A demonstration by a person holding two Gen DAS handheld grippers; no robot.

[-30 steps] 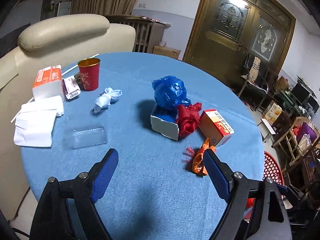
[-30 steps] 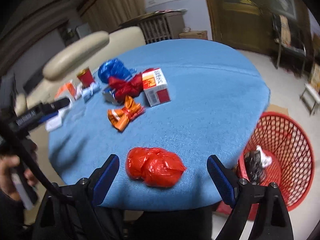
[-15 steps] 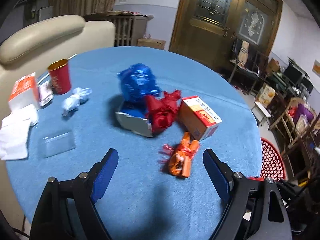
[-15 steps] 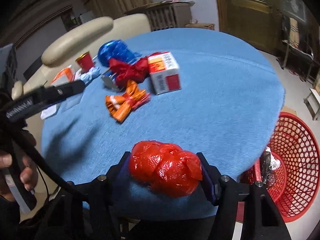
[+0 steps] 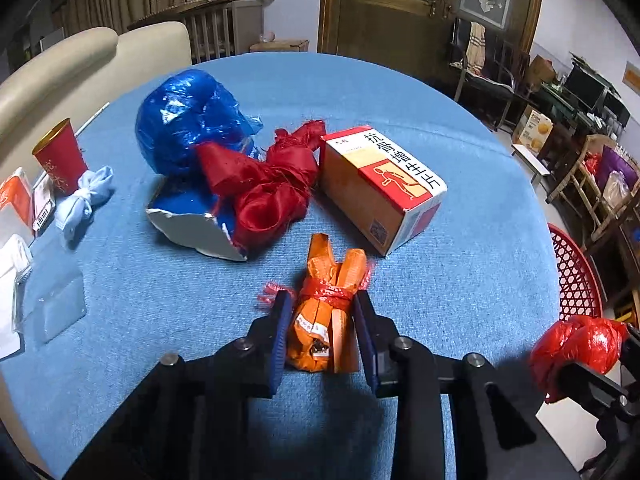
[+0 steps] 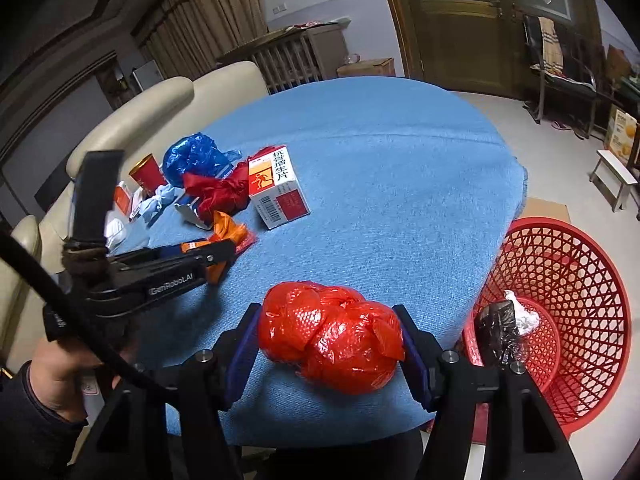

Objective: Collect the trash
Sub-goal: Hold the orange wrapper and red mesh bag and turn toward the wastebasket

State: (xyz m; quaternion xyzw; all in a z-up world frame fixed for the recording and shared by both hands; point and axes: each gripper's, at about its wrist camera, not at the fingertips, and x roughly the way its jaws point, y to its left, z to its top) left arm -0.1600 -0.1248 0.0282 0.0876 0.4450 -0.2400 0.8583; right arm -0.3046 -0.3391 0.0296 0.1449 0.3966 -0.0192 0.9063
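Note:
An orange wrapper bundle (image 5: pixel 332 276), tied with red netting, lies on the blue table (image 5: pixel 460 280). My left gripper (image 5: pixel 322 296) is closing on it, and both blue pads touch its sides. In the right wrist view the same left gripper (image 6: pixel 224 254) reaches in from the left over the orange bundle (image 6: pixel 228 228). My right gripper (image 6: pixel 326 312) is shut on a crumpled red plastic bag (image 6: pixel 332 340) at the table's near edge. That red bag (image 5: pixel 576 344) also shows at the right of the left wrist view.
A red mesh basket (image 6: pixel 580 280) stands on the floor right of the table, with dark and white trash inside. On the table lie a blue bag (image 5: pixel 192 120), red ribbon (image 5: pixel 264 188), a medicine box (image 5: pixel 384 184), a red cup (image 5: pixel 60 156) and clear plastic (image 5: pixel 60 308).
My left gripper moved right and down to the orange bundle and closed around it. My right gripper closed on the red bag half a second ago and has held it since.

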